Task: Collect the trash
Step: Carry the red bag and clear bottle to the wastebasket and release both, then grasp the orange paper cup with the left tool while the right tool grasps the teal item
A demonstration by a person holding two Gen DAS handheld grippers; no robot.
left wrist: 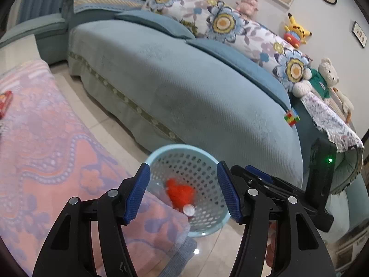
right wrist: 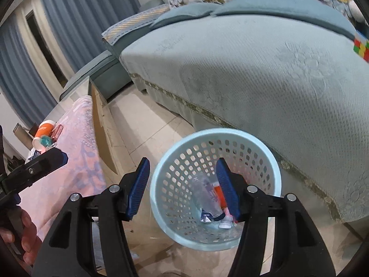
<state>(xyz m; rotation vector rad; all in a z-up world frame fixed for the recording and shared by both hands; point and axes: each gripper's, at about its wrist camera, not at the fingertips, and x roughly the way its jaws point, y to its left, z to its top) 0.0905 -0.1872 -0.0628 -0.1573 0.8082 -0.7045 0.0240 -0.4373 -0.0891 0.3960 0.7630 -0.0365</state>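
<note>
A light blue perforated basket (left wrist: 208,159) stands on the tiled floor between the table and the sofa; it also shows in the right wrist view (right wrist: 161,173). Inside lie an orange-red wrapper (left wrist: 180,192), a can (left wrist: 189,210) and a clear plastic bottle (right wrist: 207,194). My left gripper (left wrist: 183,190) is open and empty above the basket. My right gripper (right wrist: 182,189) is open and empty over the basket mouth. The right gripper's body (left wrist: 320,180) shows at the right of the left wrist view.
A table with a pink and purple cloth (left wrist: 46,138) stands on the left. An orange and white cup (right wrist: 43,133) and other small items lie at its far end. A blue-green sofa (left wrist: 184,80) with plush toys fills the right. A colour cube (left wrist: 291,117) sits on it.
</note>
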